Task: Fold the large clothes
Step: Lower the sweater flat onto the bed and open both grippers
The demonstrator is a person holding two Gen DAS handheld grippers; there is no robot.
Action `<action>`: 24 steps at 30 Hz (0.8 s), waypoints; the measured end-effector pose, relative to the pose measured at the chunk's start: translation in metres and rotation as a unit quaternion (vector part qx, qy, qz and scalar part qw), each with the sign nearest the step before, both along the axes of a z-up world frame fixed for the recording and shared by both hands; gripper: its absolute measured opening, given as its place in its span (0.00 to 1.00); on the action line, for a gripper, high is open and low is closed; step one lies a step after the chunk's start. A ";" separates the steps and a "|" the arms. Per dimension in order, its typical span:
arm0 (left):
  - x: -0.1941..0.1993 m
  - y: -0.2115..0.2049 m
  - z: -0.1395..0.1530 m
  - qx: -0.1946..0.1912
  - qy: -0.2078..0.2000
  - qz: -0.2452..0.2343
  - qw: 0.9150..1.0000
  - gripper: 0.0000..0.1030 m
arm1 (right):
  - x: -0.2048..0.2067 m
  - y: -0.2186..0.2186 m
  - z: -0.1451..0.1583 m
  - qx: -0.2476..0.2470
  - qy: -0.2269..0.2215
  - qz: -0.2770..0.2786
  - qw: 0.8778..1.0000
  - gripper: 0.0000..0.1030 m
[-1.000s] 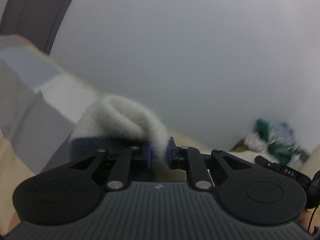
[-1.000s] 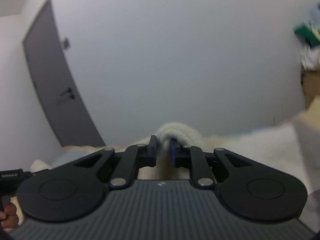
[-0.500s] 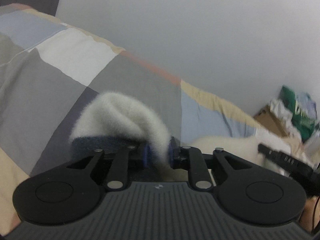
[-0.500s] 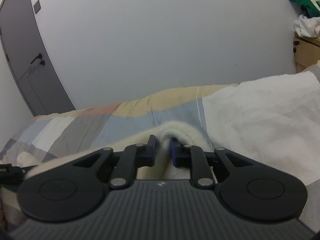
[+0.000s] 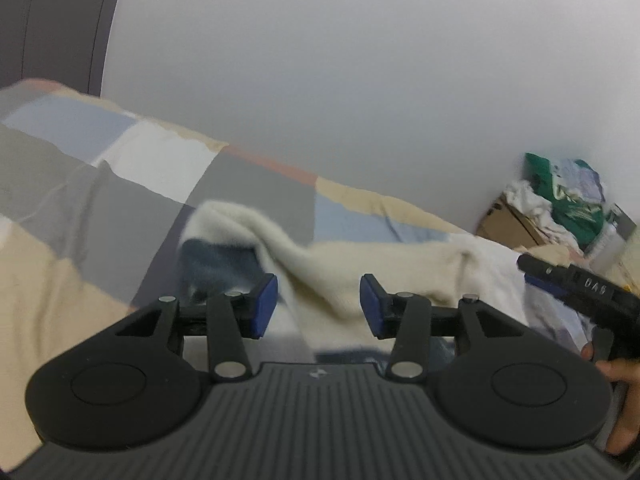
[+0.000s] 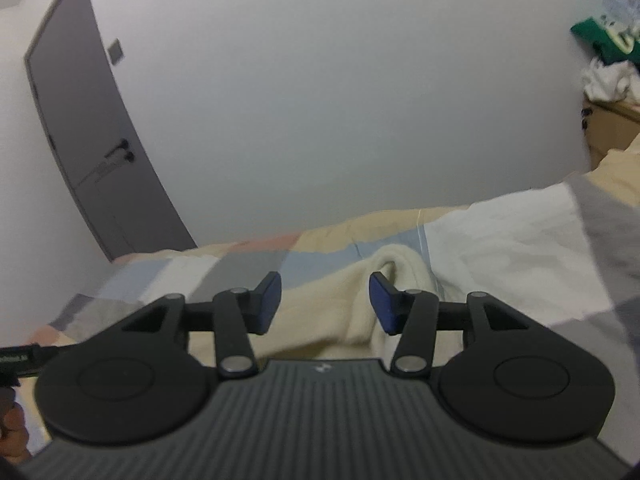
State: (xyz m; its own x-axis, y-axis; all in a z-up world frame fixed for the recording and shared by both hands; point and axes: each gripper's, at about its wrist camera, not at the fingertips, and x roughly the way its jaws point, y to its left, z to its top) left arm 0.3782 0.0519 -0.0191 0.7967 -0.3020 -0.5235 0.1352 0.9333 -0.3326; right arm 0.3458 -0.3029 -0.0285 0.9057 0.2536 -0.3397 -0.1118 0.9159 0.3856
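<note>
My left gripper [image 5: 318, 306] and right gripper [image 6: 325, 303] were opening, fingers clear of the cream garment [image 5: 360, 268], which lay across the bed [image 5: 120, 184]; released limp, its fold could slump open.

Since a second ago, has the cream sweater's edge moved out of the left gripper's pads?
Yes. The cream sweater has dropped from between the pads onto the patchwork bedspread; the left gripper is opening, nothing pinched.

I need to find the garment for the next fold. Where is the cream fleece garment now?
The cream fleece garment lies on the patchwork bedcover, just ahead of both grippers in both wrist views, stretching toward the cardboard box on the right in the left view.
</note>
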 end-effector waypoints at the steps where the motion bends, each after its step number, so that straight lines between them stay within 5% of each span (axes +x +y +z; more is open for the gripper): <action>1: -0.019 0.001 0.009 0.007 -0.003 0.004 1.000 0.50 | -0.017 0.000 0.007 0.000 -0.004 0.002 1.000 0.50; 7: -0.125 -0.007 0.040 0.031 -0.002 0.009 0.999 0.50 | -0.116 0.007 0.031 -0.022 0.000 0.017 1.000 0.50; 15: -0.233 -0.038 0.027 0.054 0.040 -0.012 0.998 0.50 | -0.220 0.014 0.013 -0.047 0.063 0.039 0.996 0.53; 18: -0.252 -0.044 0.006 0.054 0.062 -0.015 0.996 0.50 | -0.238 0.020 -0.010 -0.039 0.110 0.054 0.992 0.68; 24: -0.241 -0.046 -0.036 0.071 0.118 -0.022 0.990 0.55 | -0.246 0.049 -0.046 -0.092 0.160 0.101 0.978 0.68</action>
State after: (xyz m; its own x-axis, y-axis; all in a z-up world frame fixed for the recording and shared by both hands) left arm 0.1369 0.0060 -0.0551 0.6350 -0.2445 -0.7328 0.1115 0.9677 -0.2262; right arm 0.1001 -0.2540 -0.0742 0.6834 0.3233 -0.6545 -0.1977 0.9450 0.2605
